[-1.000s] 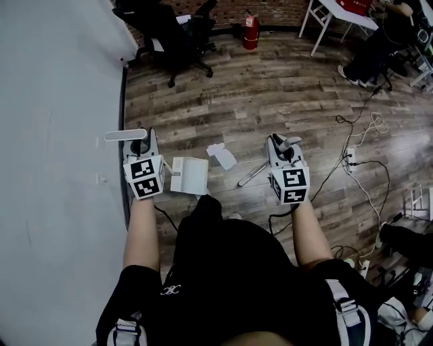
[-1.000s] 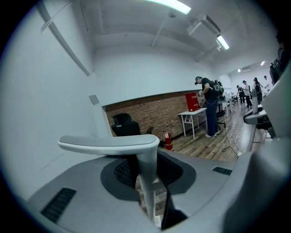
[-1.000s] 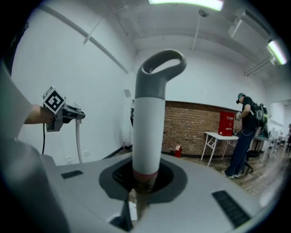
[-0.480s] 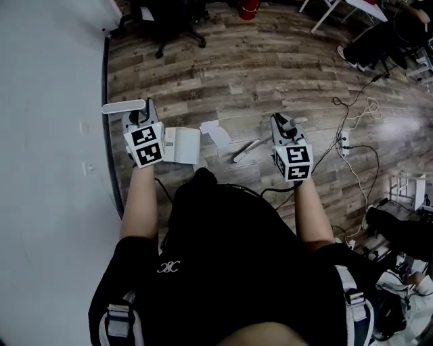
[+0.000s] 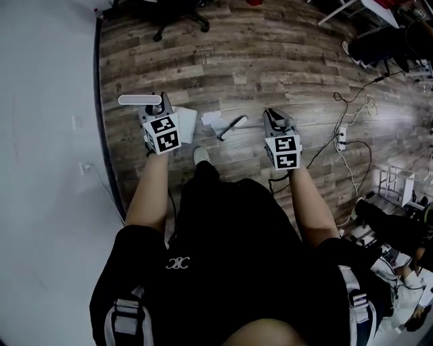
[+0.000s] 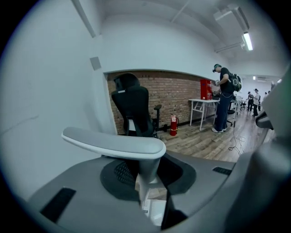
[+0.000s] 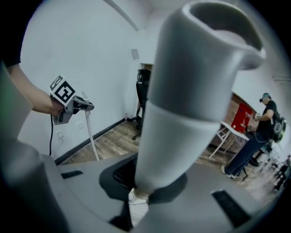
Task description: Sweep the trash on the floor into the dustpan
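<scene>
My left gripper point(image 5: 153, 109) is shut on the upright white handle point(image 5: 140, 100) of a white dustpan point(image 5: 184, 124) that rests on the wooden floor by the wall. In the left gripper view that T-shaped handle point(image 6: 116, 143) stands between the jaws. A crumpled white paper point(image 5: 212, 120) lies just right of the pan. My right gripper point(image 5: 274, 120) is shut on the thick grey broom handle point(image 7: 195, 91). The broom's dark head point(image 5: 232, 125) lies on the floor against the paper. The right gripper view shows my left gripper point(image 7: 68, 102) and the pan's thin stem point(image 7: 92, 136).
A white wall point(image 5: 47, 135) and dark baseboard run along the left. A black office chair point(image 5: 169, 10) stands ahead. Cables and a power strip point(image 5: 342, 138) lie to the right. My white shoe point(image 5: 200, 155) is just behind the pan. A person point(image 6: 224, 98) stands at a far table.
Both grippers have moved forward, away from my body. The broom head has slid left toward the paper and now touches it. The dustpan stays close beside the paper.
</scene>
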The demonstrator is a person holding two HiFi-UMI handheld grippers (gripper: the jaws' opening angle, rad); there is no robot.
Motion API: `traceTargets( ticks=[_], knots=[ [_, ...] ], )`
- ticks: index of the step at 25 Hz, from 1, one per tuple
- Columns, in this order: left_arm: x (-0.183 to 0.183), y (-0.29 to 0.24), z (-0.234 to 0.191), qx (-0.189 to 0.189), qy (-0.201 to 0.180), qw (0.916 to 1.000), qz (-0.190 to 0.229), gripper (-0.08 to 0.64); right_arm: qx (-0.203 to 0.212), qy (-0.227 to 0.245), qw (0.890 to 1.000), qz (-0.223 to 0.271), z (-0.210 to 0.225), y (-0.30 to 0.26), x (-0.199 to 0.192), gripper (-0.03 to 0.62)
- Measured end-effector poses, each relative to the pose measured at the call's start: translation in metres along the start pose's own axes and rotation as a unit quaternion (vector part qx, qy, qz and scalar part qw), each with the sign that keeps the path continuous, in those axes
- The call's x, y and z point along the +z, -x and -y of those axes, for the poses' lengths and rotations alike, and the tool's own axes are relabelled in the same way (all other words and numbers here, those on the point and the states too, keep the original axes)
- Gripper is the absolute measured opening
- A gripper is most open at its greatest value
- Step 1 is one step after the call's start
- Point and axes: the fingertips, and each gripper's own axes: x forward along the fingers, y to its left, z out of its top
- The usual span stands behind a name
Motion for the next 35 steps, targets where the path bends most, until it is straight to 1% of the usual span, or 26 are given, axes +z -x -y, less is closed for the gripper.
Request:
traceTargets(
  ticks=[3, 6, 8, 12, 14, 16, 17, 19, 20, 22, 24, 25, 27, 29, 33, 35],
  knots=[
    [-0.014, -0.025, -0.005, -0.001, 0.016, 0.9997, -0.021, 0.094, 0.006, 0.003, 1.000, 0.000, -0.006, -0.027, 0.018, 0.044],
    [-0.030, -0.036, -0.010, 0.006, 0.032, 0.9989, -0.035, 0.094, 0.019, 0.005, 1.000, 0.003, -0.017, -0.051, 0.040, 0.044],
    [-0.032, -0.039, -0.014, 0.008, 0.038, 0.9987, -0.032, 0.094, 0.020, -0.015, 1.000, 0.006, -0.021, -0.069, 0.055, 0.044],
    [-0.029, -0.046, -0.010, -0.004, 0.048, 0.9982, -0.034, 0.094, 0.001, -0.081, 0.997, 0.008, -0.022, -0.105, 0.081, 0.044],
    [-0.030, -0.047, -0.010, -0.004, 0.055, 0.9978, -0.036, 0.094, 0.002, -0.089, 0.996, 0.011, -0.032, -0.122, 0.092, 0.044],
    [-0.034, -0.047, -0.011, -0.002, 0.061, 0.9974, -0.037, 0.094, 0.024, -0.076, 0.997, 0.021, -0.051, -0.136, 0.105, 0.044],
    [-0.034, -0.046, -0.012, -0.002, 0.062, 0.9974, -0.036, 0.094, 0.043, -0.064, 0.997, 0.029, -0.062, -0.143, 0.112, 0.044],
    [-0.033, -0.048, -0.014, -0.002, 0.064, 0.9974, -0.031, 0.094, 0.099, -0.033, 0.993, 0.047, -0.089, -0.153, 0.129, 0.044],
    [-0.033, -0.048, -0.016, -0.002, 0.068, 0.9973, -0.030, 0.094, 0.134, -0.015, 0.989, 0.057, -0.104, -0.156, 0.137, 0.044],
    [-0.032, -0.048, -0.020, -0.003, 0.076, 0.9966, -0.032, 0.094, 0.202, 0.012, 0.976, 0.075, -0.134, -0.158, 0.150, 0.044],
    [-0.031, -0.049, -0.023, -0.006, 0.080, 0.9963, -0.033, 0.094, 0.252, 0.021, 0.963, 0.091, -0.159, -0.157, 0.164, 0.044],
    [-0.030, -0.049, -0.025, -0.007, 0.080, 0.9962, -0.033, 0.094, 0.268, 0.021, 0.958, 0.098, -0.169, -0.155, 0.170, 0.044],
    [-0.030, -0.049, -0.026, -0.010, 0.081, 0.9961, -0.034, 0.094, 0.285, 0.018, 0.952, 0.110, -0.181, -0.152, 0.180, 0.044],
    [-0.032, -0.048, -0.025, -0.014, 0.081, 0.9960, -0.035, 0.094, 0.289, 0.014, 0.950, 0.118, -0.188, -0.148, 0.186, 0.044],
    [-0.037, -0.050, -0.024, -0.016, 0.076, 0.9963, -0.037, 0.094, 0.280, 0.028, 0.950, 0.133, -0.186, -0.135, 0.192, 0.041],
    [-0.036, -0.051, -0.025, -0.012, 0.072, 0.9964, -0.042, 0.094, 0.268, 0.021, 0.954, 0.134, -0.175, -0.129, 0.193, 0.040]
  ],
)
